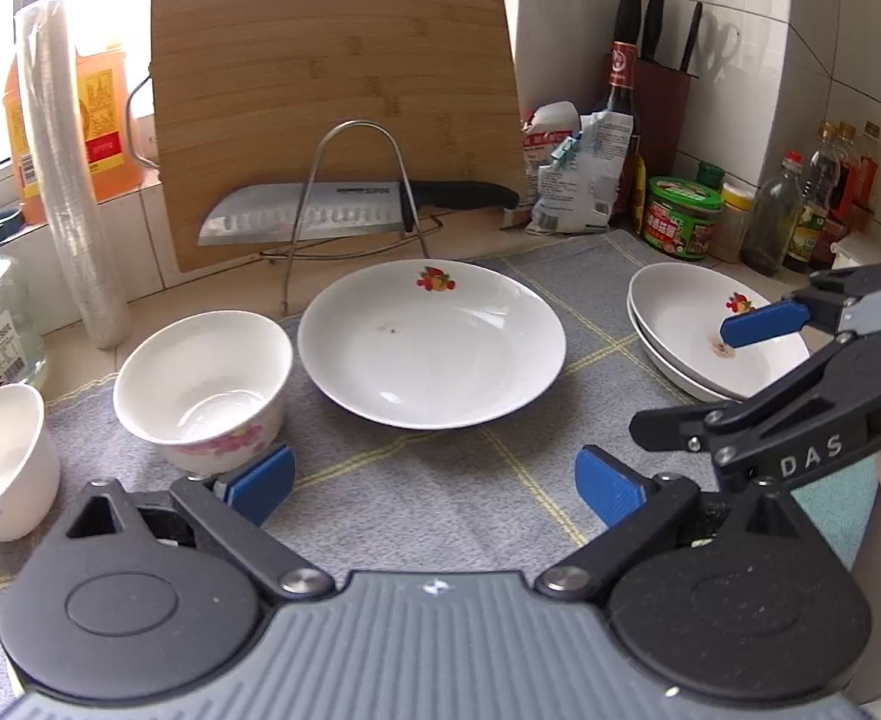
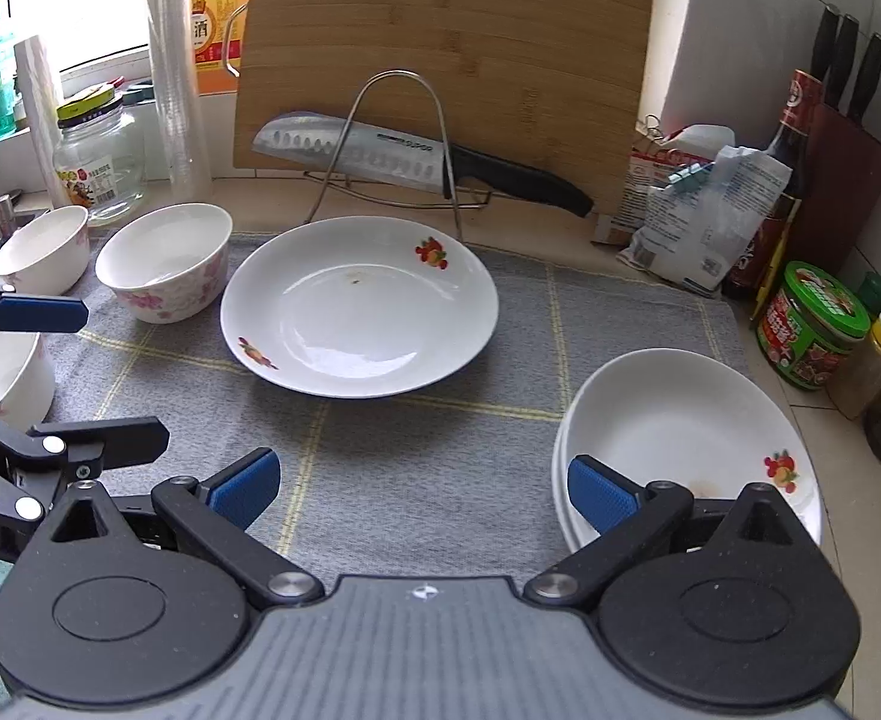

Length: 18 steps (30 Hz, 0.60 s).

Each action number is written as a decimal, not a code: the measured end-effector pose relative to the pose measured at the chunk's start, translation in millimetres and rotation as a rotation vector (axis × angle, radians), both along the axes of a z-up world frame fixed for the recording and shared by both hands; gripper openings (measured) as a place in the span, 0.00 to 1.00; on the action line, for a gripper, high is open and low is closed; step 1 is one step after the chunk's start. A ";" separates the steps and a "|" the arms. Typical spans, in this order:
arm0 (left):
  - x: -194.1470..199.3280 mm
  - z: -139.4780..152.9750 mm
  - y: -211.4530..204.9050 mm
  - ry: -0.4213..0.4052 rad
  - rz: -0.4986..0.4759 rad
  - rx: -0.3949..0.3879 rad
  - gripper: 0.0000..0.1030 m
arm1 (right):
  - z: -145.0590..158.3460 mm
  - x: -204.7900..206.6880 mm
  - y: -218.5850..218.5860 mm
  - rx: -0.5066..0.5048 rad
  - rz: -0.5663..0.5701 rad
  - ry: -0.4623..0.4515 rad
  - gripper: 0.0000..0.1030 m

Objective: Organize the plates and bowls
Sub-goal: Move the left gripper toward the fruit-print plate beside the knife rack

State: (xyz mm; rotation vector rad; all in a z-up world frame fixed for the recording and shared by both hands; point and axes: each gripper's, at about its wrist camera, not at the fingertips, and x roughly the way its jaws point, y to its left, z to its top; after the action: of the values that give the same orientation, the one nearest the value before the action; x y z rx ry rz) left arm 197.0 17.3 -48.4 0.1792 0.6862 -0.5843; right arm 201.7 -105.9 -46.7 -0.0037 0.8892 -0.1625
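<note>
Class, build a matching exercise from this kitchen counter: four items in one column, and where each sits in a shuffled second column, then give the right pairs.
Items
1. kitchen knife
2. single plate
3. stacked plates
4. flowered bowl

Places
A. right side of the grey mat
B. on the wire rack against the cutting board
C. middle of the mat
D. left of the single plate

Pairs: 1-B, 2-C, 3-A, 4-D

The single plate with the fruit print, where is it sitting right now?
The single plate lies in the middle of the grey mat, in front of the wire rack, between the floral bowl and the stacked plates.
</note>
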 end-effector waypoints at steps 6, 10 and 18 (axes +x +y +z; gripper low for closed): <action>5.7 3.2 31.5 0.010 0.038 -0.002 0.98 | -23.0 26.6 30.2 0.002 0.035 0.049 1.00; 8.2 2.2 42.7 0.026 0.068 0.001 0.98 | -41.0 42.3 35.3 -0.010 0.037 0.093 1.00; 16.6 -1.0 45.3 0.045 0.086 0.044 0.98 | -56.4 56.4 35.2 0.003 0.066 0.098 1.00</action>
State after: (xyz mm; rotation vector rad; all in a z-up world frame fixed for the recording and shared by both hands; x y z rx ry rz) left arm 213.6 62.6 -49.5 0.1776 0.7474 -0.4925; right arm 258.1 -70.7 -103.0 -0.0385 0.9857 -0.0998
